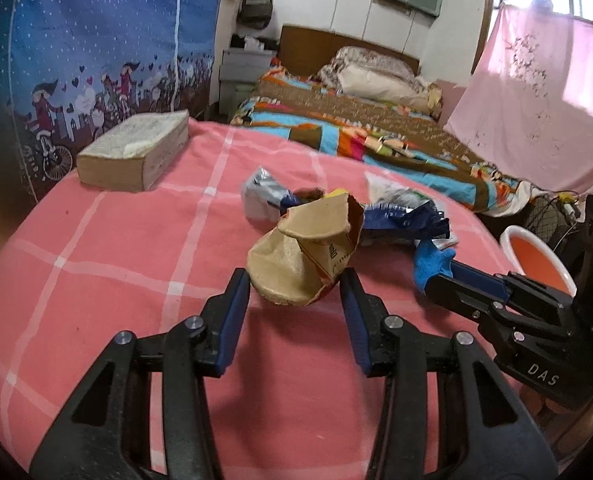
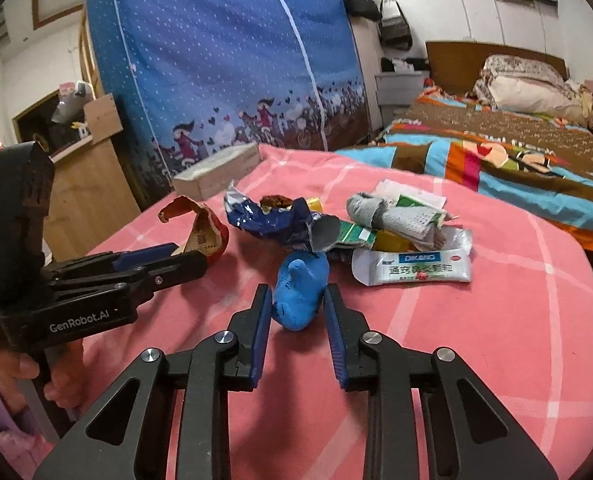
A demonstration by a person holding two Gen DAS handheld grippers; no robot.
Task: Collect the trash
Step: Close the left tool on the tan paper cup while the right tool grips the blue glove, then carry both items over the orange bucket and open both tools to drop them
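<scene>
Our left gripper (image 1: 295,285) pinches the crumpled paper cup (image 1: 304,254), light and crushable; our right gripper (image 2: 298,306) pinches the soft blue wad (image 2: 299,294) at six o'clock of the trash pile (image 2: 376,228)

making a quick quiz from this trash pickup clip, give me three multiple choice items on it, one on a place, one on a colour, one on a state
1. Where does the thick book lie?
A. on the pink checked cover
B. on the floor
C. on the far bed's pillow

2. What colour is the crumpled lump between the right tongs?
A. yellow
B. blue
C. white

3. What are the left tongs doing?
A. hanging wide open over bare cloth
B. closed around the crushed paper cup
C. holding the book

Answers: 1 A, it rests on the cover at the far left; 2 B, it shows bright blue; 3 B, both pads touch the cup's sides.
</scene>
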